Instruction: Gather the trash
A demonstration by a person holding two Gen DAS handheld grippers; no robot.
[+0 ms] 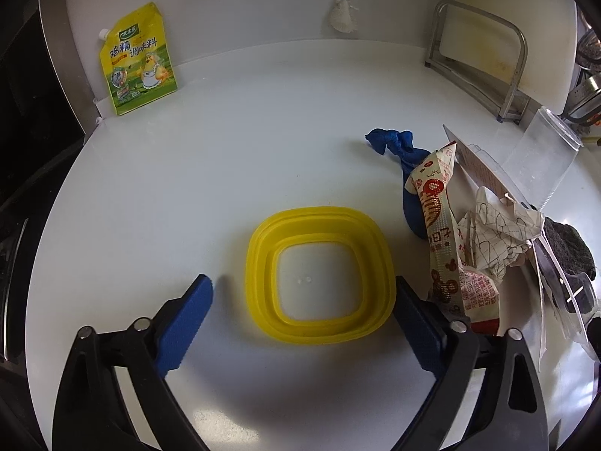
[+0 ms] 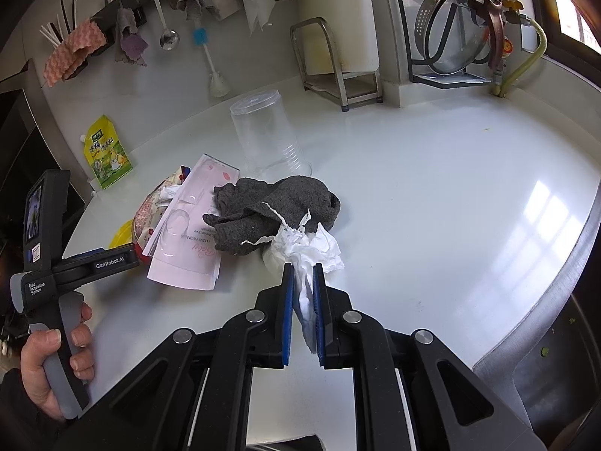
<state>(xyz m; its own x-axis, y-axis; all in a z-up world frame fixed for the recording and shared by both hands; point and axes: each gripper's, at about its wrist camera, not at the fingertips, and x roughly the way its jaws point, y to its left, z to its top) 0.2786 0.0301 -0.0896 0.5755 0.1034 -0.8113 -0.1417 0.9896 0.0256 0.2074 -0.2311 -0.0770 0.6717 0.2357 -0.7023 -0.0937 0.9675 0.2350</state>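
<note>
Left wrist view steep and close over the counter (image 1: 263, 150), right wrist view shallower, both sharing the yellow pouch (image 1: 137, 60).

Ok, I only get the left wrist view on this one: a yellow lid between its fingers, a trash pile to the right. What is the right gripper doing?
Observer: The right gripper is shut on a crumpled white tissue.
Operator: Where is that relative to the pile?
Observer: At its near end. The tissue touches the edge of the grey cloth, which you see only a corner of.
Operator: Anything past the cutting board stand?
Observer: A black wire rack stands in the corner, with a pot lid leaning in it.
</note>
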